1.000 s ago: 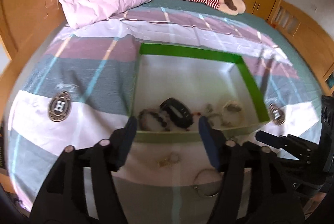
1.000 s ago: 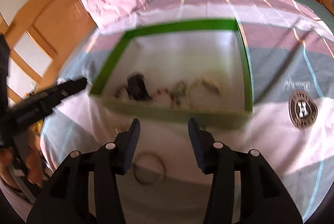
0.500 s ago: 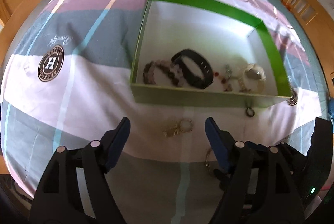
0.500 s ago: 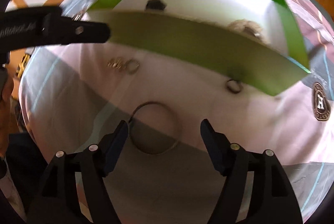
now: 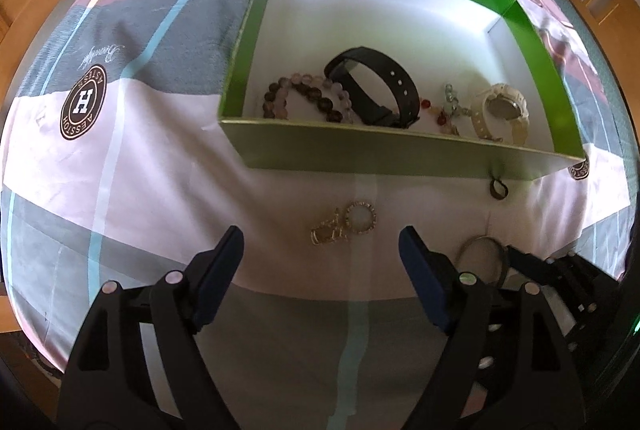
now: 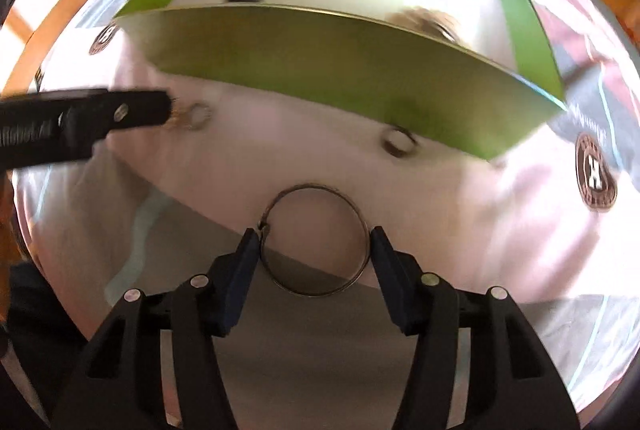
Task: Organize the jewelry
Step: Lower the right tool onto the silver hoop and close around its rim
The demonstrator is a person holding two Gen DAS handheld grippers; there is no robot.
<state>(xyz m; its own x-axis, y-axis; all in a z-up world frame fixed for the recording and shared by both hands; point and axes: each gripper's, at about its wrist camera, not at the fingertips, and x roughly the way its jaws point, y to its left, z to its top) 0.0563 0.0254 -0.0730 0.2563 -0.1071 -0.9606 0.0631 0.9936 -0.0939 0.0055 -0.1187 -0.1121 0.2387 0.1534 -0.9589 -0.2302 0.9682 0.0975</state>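
Striped bedspread (image 5: 120, 157) is carrying the green box (image 5: 400, 153), already holding bracelets and watches. Right gripper (image 6: 314, 242), spread, is straddling a wire bangle (image 6: 314, 240); left gripper (image 5: 320, 250), spread, is approaching gold rings (image 5: 344, 226); a dark ring (image 5: 499, 187) remains.

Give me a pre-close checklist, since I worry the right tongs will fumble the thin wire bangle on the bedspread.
1. Right tongs open: ok.
2. Thin round wire bangle between its fingers: ok.
3. Finger contact with bangle: cannot tell.
4. Bangle lying flat on the striped bedspread: ok.
5. Green-rimmed white cardboard box close ahead: ok.
6. Left tongs open, away from bangle, near the gold ring cluster: ok.
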